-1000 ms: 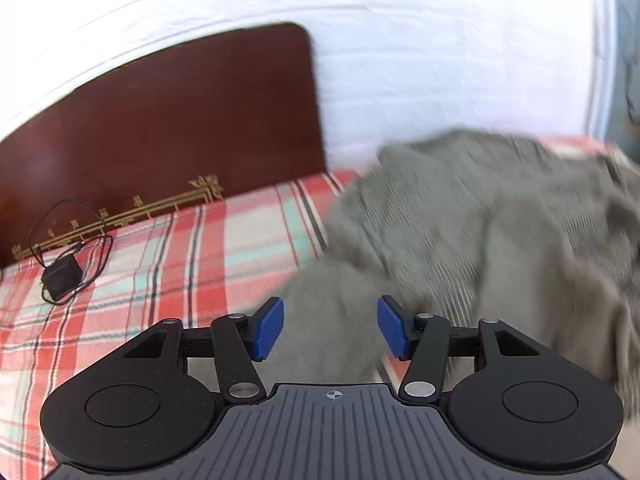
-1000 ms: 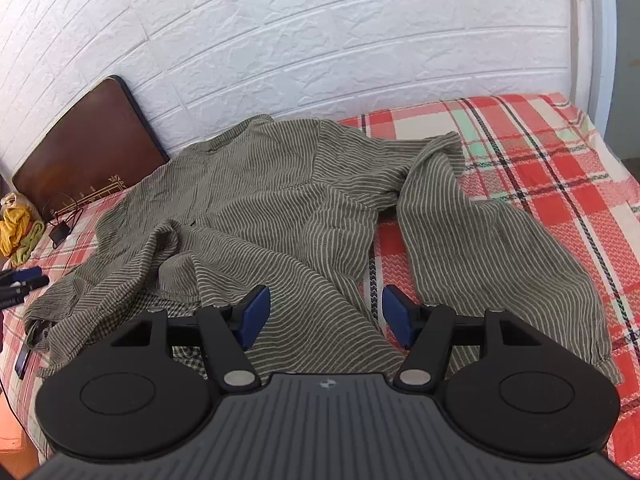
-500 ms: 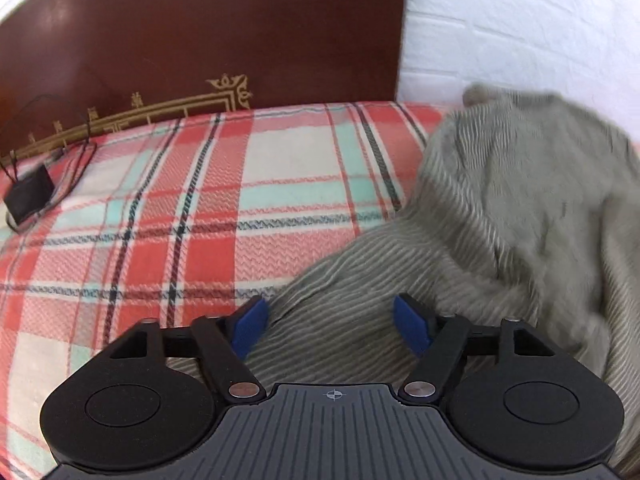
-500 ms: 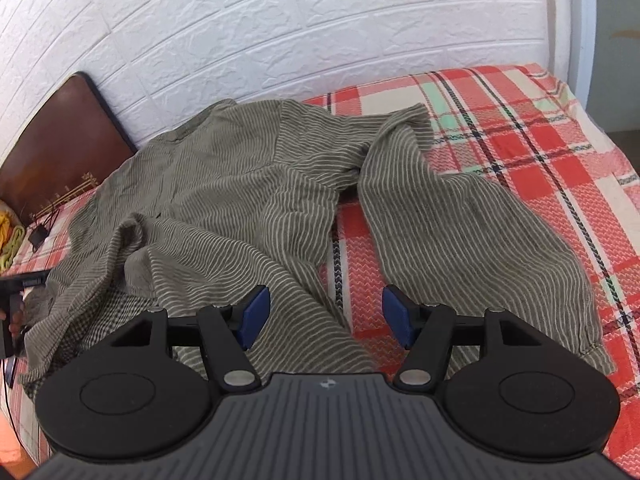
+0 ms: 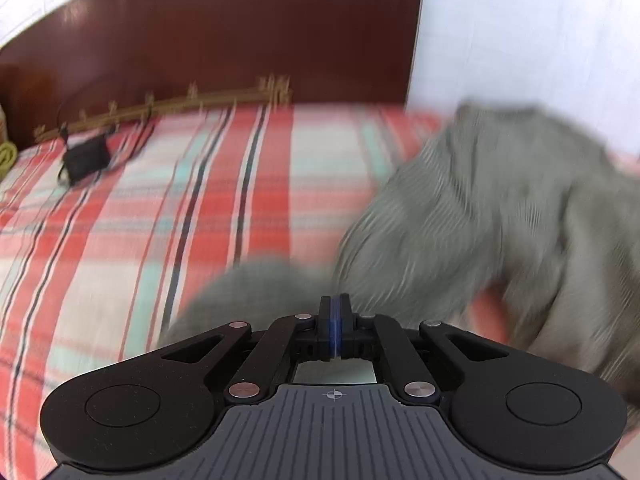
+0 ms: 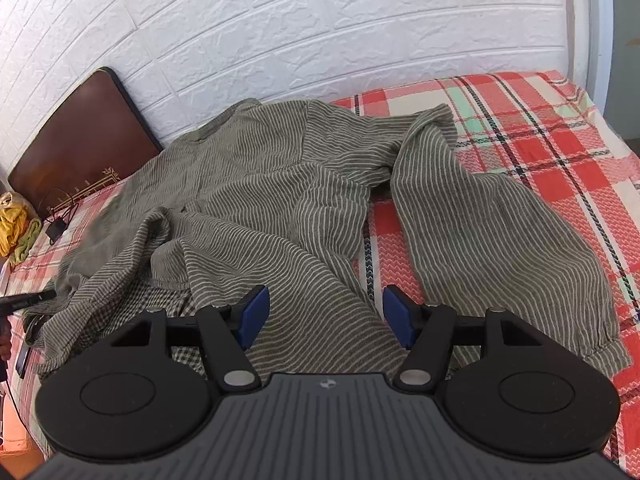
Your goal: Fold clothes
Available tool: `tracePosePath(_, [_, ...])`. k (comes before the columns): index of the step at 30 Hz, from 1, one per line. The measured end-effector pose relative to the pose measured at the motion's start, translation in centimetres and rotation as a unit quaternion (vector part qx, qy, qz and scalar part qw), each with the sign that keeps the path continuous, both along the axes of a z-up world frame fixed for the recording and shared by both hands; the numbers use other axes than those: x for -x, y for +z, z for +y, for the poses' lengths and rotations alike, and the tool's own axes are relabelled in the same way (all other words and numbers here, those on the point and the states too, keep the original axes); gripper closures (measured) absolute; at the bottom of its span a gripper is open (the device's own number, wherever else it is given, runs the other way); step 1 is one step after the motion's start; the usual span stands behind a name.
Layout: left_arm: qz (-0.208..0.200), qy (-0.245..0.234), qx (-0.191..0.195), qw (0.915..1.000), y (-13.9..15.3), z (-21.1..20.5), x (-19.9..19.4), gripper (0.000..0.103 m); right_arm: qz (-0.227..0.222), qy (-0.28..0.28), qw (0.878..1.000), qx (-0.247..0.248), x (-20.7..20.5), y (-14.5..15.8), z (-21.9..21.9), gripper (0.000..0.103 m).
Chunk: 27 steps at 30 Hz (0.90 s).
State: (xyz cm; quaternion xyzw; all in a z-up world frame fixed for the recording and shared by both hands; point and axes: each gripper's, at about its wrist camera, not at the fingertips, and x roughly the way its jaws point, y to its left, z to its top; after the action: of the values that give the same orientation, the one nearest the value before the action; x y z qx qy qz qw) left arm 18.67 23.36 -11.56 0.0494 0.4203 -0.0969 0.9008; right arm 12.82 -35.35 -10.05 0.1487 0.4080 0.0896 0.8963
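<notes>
A grey-green striped shirt (image 6: 280, 200) lies crumpled across the red plaid bed sheet (image 6: 540, 128), one sleeve (image 6: 500, 240) stretched toward the right. In the left wrist view the shirt (image 5: 500, 208) is blurred, and its edge bunches up at my left gripper (image 5: 335, 306). That gripper's jaws are closing, and the blue pads have come together with cloth pinched at their tips. In the right wrist view the left gripper's dark tip (image 6: 28, 300) shows at the shirt's left end. My right gripper (image 6: 326, 316) hovers open over the shirt's near edge, nothing between its pads.
A dark wooden headboard (image 5: 220, 40) and a white brick wall (image 6: 320, 20) border the bed. A black charger with its cable (image 5: 86, 158) lies near the headboard. Yellow and green cloths (image 6: 16, 228) sit at the far left. Bare plaid sheet (image 5: 120, 240) spreads left of the shirt.
My left gripper dropped onto the shirt's edge and its jaws went from wide apart to together. The right gripper stayed open and hardly moved.
</notes>
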Motion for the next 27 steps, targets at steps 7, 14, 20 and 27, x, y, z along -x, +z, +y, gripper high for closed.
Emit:
tracePosePath(7, [-0.042, 0.060, 0.048, 0.9961, 2.8, 1.9, -0.6, 0.058, -0.022, 0.007, 0.999, 0.027, 0.1, 2.0, -0.3, 0.036])
tracePosePath(14, [-0.093, -0.005, 0.059, 0.9940, 6.8, -4.0, -5.4, 0.037, -0.070, 0.030, 0.997, 0.031, -5.8, 5.1, 1.0, 0.035])
tracePosePath(20, [-0.095, -0.084, 0.026, 0.9916, 5.8, -10.5, -11.1, 0.030, -0.087, 0.076, 0.992, 0.045, -13.2, 5.0, 3.9, 0.031])
tracePosePath(27, [-0.083, -0.125, 0.028, 0.9883, 3.4, -15.7, -16.8, 0.028, -0.112, 0.108, 0.985, 0.070, -21.0, 2.7, 6.2, 0.027])
